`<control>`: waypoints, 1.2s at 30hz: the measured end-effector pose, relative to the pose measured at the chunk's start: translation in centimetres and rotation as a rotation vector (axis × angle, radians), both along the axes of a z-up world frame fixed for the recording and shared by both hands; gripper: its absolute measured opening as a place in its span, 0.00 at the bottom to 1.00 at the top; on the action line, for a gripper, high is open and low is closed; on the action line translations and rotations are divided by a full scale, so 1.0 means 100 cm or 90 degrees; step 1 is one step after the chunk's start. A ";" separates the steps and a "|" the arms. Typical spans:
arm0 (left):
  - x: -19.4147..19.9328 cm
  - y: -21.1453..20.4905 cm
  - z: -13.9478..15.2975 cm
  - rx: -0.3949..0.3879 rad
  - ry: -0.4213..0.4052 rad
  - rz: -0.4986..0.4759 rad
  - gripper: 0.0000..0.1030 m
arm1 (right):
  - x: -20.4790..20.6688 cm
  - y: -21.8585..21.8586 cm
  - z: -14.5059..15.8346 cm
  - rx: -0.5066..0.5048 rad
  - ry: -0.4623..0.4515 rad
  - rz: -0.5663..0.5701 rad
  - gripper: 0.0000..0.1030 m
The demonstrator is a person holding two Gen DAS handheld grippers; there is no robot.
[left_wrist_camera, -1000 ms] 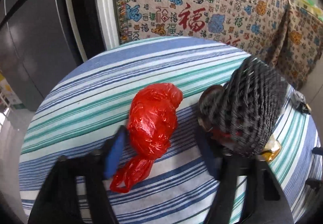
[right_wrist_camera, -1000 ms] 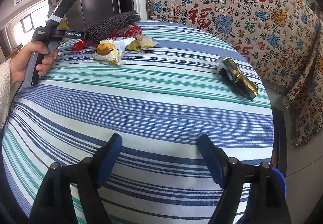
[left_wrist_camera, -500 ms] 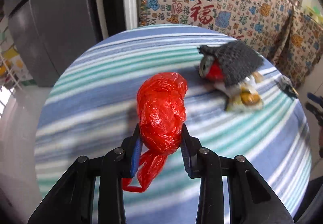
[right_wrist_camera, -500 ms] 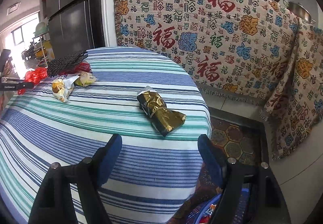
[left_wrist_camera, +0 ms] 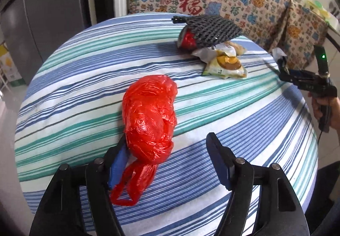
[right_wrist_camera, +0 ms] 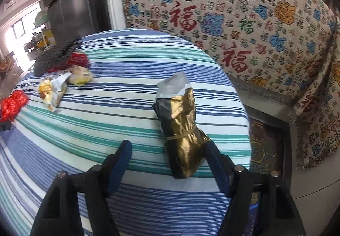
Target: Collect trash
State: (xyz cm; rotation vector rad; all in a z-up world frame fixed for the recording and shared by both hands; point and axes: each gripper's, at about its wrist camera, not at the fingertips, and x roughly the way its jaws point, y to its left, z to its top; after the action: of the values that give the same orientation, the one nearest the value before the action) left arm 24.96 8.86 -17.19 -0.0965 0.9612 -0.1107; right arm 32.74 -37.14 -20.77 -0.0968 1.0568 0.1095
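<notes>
A crumpled red plastic bag [left_wrist_camera: 149, 117] lies on the striped round table [left_wrist_camera: 244, 125]. My left gripper [left_wrist_camera: 167, 163] is open around its near end; the left finger touches the bag, the right finger stands apart. A gold foil packet [right_wrist_camera: 182, 127] tied with a rubber band lies near the table's right edge. My right gripper [right_wrist_camera: 169, 163] is open, and the packet's near end sits between its fingers, close to the right one. The red bag also shows in the right wrist view [right_wrist_camera: 12, 104].
A pile of black foam netting [left_wrist_camera: 212, 30], a red can [left_wrist_camera: 188, 40] and yellow snack wrappers [left_wrist_camera: 227, 64] sits at the table's far side. A patterned cloth [right_wrist_camera: 244, 23] hangs behind. A dark fridge [left_wrist_camera: 48, 13] stands at the left. Floor mat [right_wrist_camera: 267, 146] lies below the table's right edge.
My left gripper was shut on the red bag half a second ago and has opened; the bag rests on the table. My right gripper has moved in to the gold packet.
</notes>
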 end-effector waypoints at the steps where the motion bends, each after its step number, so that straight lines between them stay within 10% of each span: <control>1: 0.000 0.001 0.000 -0.003 0.001 0.002 0.76 | -0.002 0.007 0.003 0.028 0.009 0.021 0.63; 7: 0.001 0.007 -0.002 -0.016 0.000 0.032 0.84 | -0.030 0.054 0.011 0.095 0.046 0.116 0.63; 19: 0.012 -0.005 -0.009 0.050 0.003 0.029 0.95 | -0.047 0.071 -0.006 -0.017 0.048 0.019 0.72; 36: 0.022 -0.007 -0.013 0.085 0.012 0.042 1.00 | -0.035 0.076 -0.014 -0.010 0.046 -0.007 0.89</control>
State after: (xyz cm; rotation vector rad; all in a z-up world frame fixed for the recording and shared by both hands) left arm 27.13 8.17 -18.53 -0.0057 0.9813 0.0147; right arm 29.22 -29.57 -22.22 -0.1025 1.1310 0.0951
